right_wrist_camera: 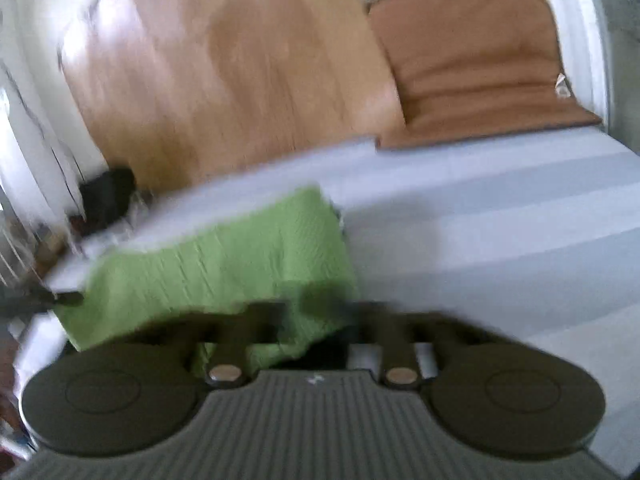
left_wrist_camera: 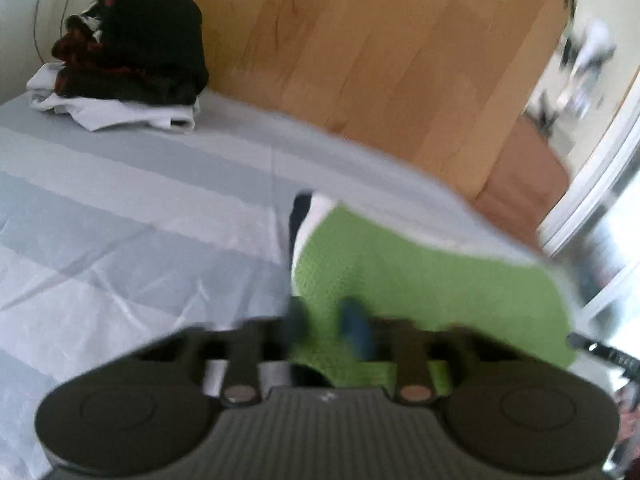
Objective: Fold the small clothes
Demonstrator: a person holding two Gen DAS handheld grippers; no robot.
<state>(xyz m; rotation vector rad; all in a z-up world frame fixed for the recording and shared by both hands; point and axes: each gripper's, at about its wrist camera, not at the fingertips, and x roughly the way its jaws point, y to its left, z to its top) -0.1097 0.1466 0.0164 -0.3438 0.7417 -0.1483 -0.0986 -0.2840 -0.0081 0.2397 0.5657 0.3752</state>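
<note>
A small green knit garment [left_wrist_camera: 420, 280] with a white and dark edge lies on the striped grey bed sheet [left_wrist_camera: 120, 208]. My left gripper [left_wrist_camera: 326, 326] is shut on the garment's near left corner. In the right wrist view the same green garment [right_wrist_camera: 224, 264] hangs stretched from my right gripper [right_wrist_camera: 316, 304], which is shut on its near right corner. Both views are blurred by motion. The tip of the other gripper shows at each frame's edge.
A stack of folded dark and white clothes [left_wrist_camera: 128, 56] sits at the bed's far left corner. A wooden headboard [left_wrist_camera: 380, 48] stands behind the bed. A brown cushion [right_wrist_camera: 476, 68] leans at the far right.
</note>
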